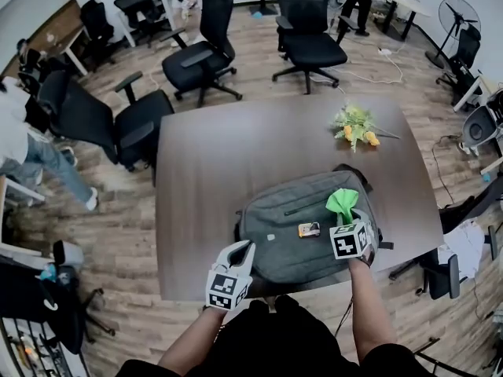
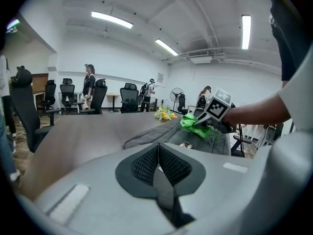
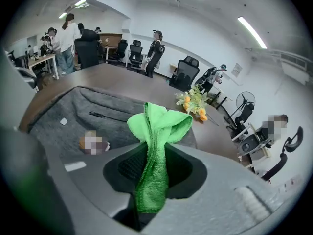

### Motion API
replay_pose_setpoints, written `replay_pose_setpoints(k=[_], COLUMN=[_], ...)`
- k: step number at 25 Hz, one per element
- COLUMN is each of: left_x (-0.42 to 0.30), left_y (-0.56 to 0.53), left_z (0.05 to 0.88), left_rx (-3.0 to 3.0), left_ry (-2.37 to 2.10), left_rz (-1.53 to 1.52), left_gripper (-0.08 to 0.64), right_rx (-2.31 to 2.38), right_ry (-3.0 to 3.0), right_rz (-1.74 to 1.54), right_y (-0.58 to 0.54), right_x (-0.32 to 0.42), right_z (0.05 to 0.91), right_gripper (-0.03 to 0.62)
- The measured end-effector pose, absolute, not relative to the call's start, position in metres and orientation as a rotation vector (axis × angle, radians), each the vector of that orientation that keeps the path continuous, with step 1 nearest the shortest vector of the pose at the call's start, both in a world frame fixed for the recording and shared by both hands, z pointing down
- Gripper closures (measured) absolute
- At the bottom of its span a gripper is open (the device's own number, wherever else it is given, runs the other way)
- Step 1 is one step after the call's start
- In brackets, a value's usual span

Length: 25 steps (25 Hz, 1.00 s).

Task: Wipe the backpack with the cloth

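Observation:
A grey backpack (image 1: 302,222) lies flat at the near edge of the brown table (image 1: 228,148), with a small tag (image 1: 309,229) on its front. My right gripper (image 1: 346,217) hovers over the backpack's right part, shut on a bright green cloth (image 1: 341,203) that bunches up above the jaws; the cloth (image 3: 155,141) fills the middle of the right gripper view, over the backpack (image 3: 68,119). My left gripper (image 1: 238,254) is at the backpack's near left corner, shut with nothing in it. In the left gripper view the backpack (image 2: 161,133) and the cloth (image 2: 194,125) lie ahead.
A bunch of yellow and green artificial flowers (image 1: 355,125) lies on the table beyond the backpack. Black office chairs (image 1: 196,57) ring the table's far and left sides. A person (image 1: 31,151) stands at the left. A fan (image 1: 458,18) is at the far right.

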<state>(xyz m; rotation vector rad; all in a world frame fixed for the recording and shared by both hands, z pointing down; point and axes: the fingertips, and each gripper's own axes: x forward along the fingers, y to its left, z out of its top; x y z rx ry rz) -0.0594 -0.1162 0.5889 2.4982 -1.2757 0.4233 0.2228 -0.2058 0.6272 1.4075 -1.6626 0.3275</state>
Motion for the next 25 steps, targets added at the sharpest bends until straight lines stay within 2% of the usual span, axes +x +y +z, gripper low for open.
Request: replay_pose_setpoints(k=[12,21,25], left_x=[-0.060,-0.058,-0.063], left_y=[-0.111,-0.111,-0.109], left_z=[0.590,0.587,0.587], left_rx=[2.492,2.481,2.487], left_ry=[-1.285,-1.310,-1.325], left_rz=[0.436,0.425,0.410], left_gripper=[0.538,0.538,0.541], right_rx=[1.458,1.468,1.433], right_ry=[-1.592,-1.710,-1.823], right_rz=[0.192,0.247,0.337], right_y=[-0.212,-0.194,-0.178], right_x=[0.263,0.237,0.201], right_z=[0.597,0.576,0.577], right_gripper=[0.491,0.491,0.491])
